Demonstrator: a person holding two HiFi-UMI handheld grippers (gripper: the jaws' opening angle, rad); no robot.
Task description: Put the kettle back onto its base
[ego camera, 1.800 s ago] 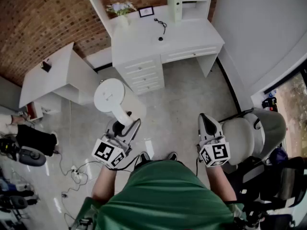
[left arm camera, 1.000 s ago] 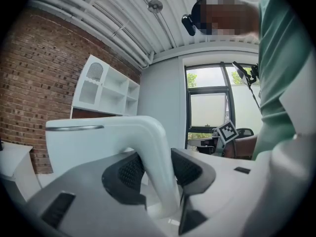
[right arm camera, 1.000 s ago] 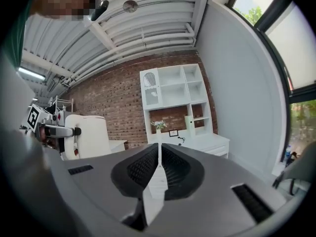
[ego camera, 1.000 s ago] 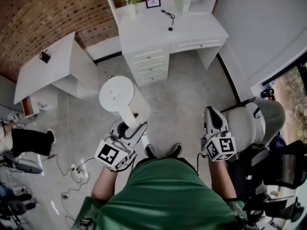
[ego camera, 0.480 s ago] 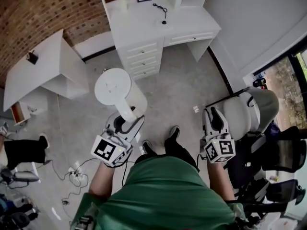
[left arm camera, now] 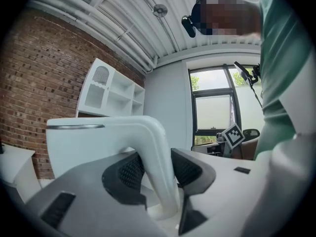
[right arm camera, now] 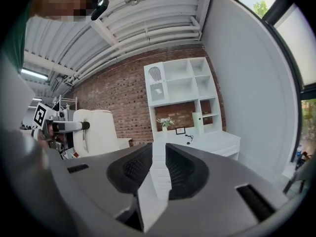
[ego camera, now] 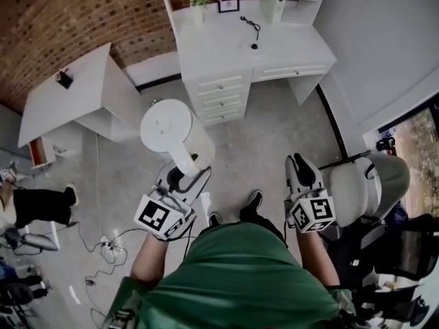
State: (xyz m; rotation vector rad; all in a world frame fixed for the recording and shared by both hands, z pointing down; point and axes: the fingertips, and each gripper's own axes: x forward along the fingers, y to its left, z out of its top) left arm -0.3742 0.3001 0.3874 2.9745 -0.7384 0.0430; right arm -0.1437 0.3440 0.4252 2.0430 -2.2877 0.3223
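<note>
A: How are we standing, and where are our arms?

B: We're on the floor (ego camera: 267, 142) facing the desk (ego camera: 219, 43). Both forearms reach out from under our shirt (ego camera: 233, 279), roughly side by side, with the elbows close to the body.

A: What is the left gripper (ego camera: 184, 178) doing?

B: It points about level toward the desk, with its cube (ego camera: 159, 216) turned up at us. In the left gripper view its pads (left arm camera: 131, 171) press on either side of the handle (left arm camera: 153, 152), so it has a firm grip on the kettle (ego camera: 171, 132).

A: So where is the kettle?

B: It hangs upright in the air just ahead of that gripper. Its round top faces up, it is over the floor, and it is well short of the desk.

A: And the right gripper (ego camera: 296, 166)?

B: We hold it out beside the chair (ego camera: 357, 190), aimed at the desk and tipped slightly down. In the right gripper view its jaws are closing with a narrow gap between the pads (right arm camera: 136, 168). Nothing is between them, and we see only the far desk through the gap. The left gripper and the kettle show at that view's left edge.

A: Is anything on the desk?

B: A small dark thing (ego camera: 254, 46) with a cord. We can't tell what it is.
</note>
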